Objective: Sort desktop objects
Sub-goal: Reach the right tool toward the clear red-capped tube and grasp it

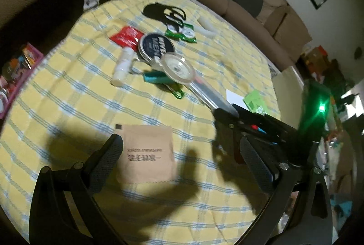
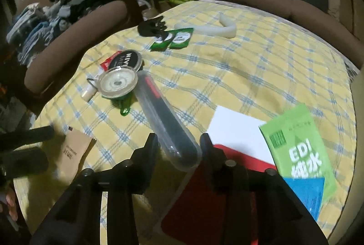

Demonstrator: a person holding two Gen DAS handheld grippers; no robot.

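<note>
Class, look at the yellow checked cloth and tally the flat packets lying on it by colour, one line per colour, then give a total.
Green packets: 3, a small pair and a large one
Red packet: 1
Brown packet: 1
Total: 5

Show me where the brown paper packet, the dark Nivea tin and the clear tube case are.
brown paper packet (image 1: 146,154), left wrist view, middle of its face
Nivea tin (image 1: 156,47), left wrist view, centre of lid
clear tube case (image 2: 168,122), right wrist view, mid-body
</note>
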